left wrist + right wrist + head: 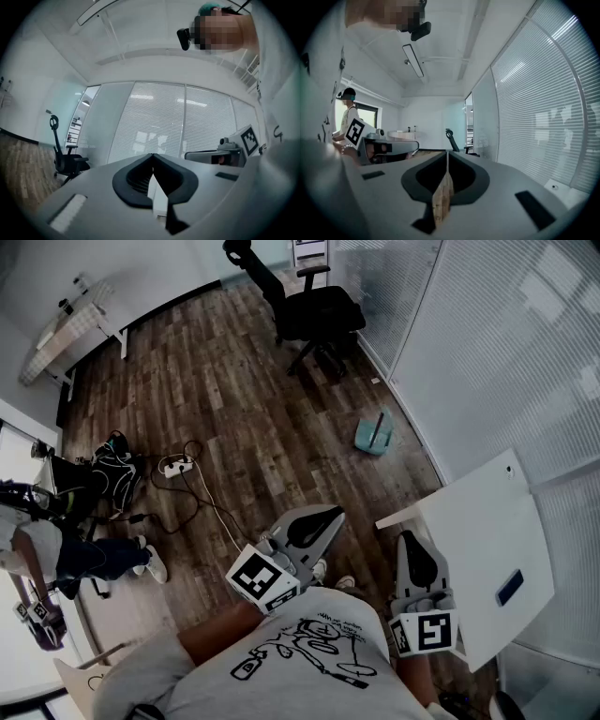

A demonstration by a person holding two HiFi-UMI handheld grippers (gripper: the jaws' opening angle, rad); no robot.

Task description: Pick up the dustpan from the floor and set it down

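A teal dustpan (pixel 374 435) with an upright handle stands on the wooden floor by the blinds-covered glass wall, well ahead of both grippers. My left gripper (pixel 331 514) is held level at waist height with its jaws together and nothing between them; in the left gripper view its tips (pixel 152 155) meet against the blinds. My right gripper (pixel 409 538) is beside it, over the corner of the white table (pixel 487 540), also shut and empty; its tips (pixel 447 153) touch in the right gripper view. Neither gripper touches the dustpan.
A black office chair (pixel 314 310) stands beyond the dustpan. A power strip with cables (pixel 176 465) and a black bag (pixel 112 470) lie on the floor at left, near a seated person (pixel 66 559). A white desk (pixel 70 334) is at the far left.
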